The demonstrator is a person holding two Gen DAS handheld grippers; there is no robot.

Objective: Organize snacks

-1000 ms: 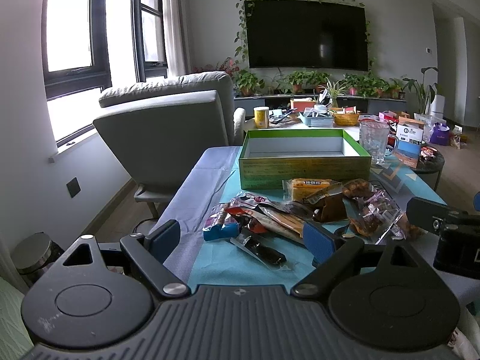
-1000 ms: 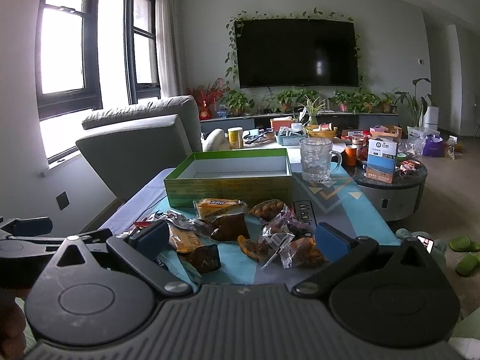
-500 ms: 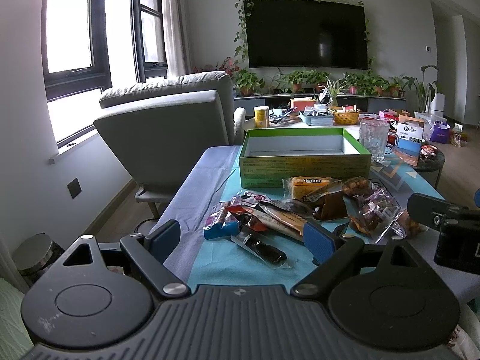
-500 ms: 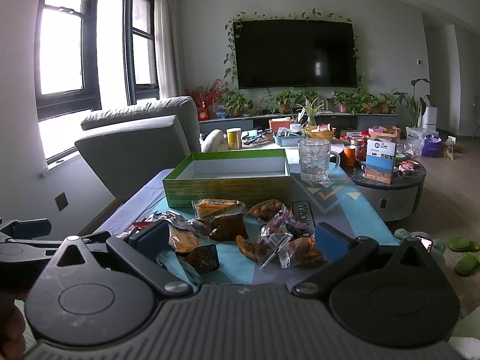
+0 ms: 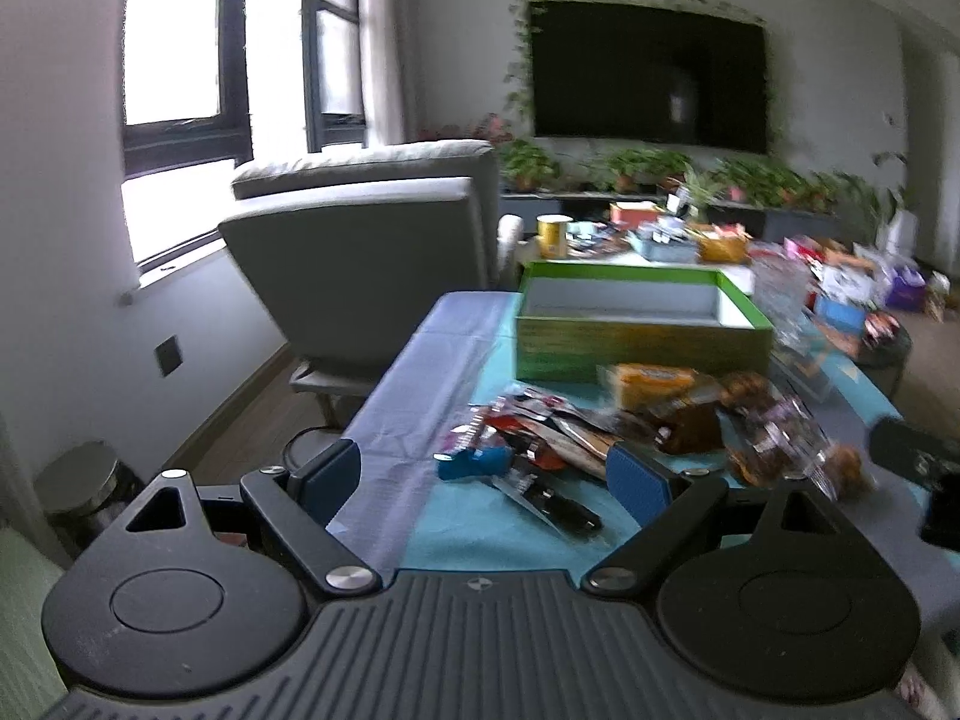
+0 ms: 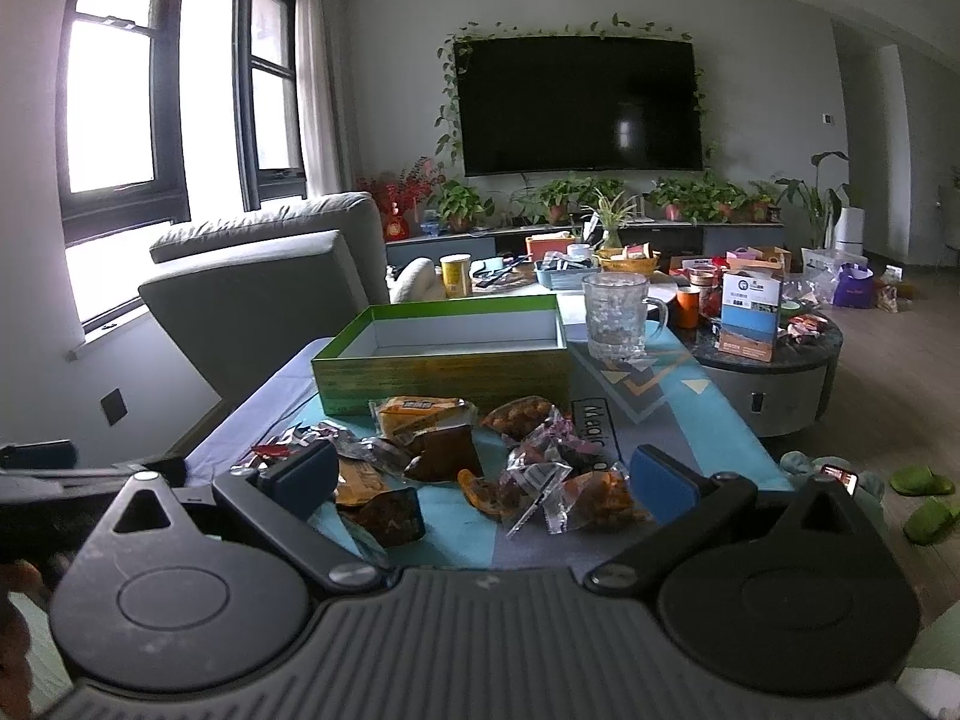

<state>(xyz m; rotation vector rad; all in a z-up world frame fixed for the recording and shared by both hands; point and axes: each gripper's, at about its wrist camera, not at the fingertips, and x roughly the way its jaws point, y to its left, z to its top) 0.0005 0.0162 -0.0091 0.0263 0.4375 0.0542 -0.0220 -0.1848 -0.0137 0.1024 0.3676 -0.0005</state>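
Note:
An empty green box [image 5: 642,330] stands open at the far side of the table; it also shows in the right wrist view [image 6: 444,360]. A pile of wrapped snacks [image 5: 606,432] lies on the cloth in front of it, seen too in the right wrist view [image 6: 480,462]. My left gripper [image 5: 483,480] is open and empty, over the table's near edge, just before the pile's left part. My right gripper [image 6: 480,477] is open and empty, just before the pile's right part. The left view is blurred.
A glass mug [image 6: 618,315] stands right of the box. A grey armchair [image 5: 372,252] is at the table's far left. A round side table [image 6: 774,360] with cartons and packets is to the right. A cluttered table lies beyond the box.
My left gripper has swung, so its view is blurred and the table sits further right. My right gripper has edged slightly toward the snacks. Both stay open.

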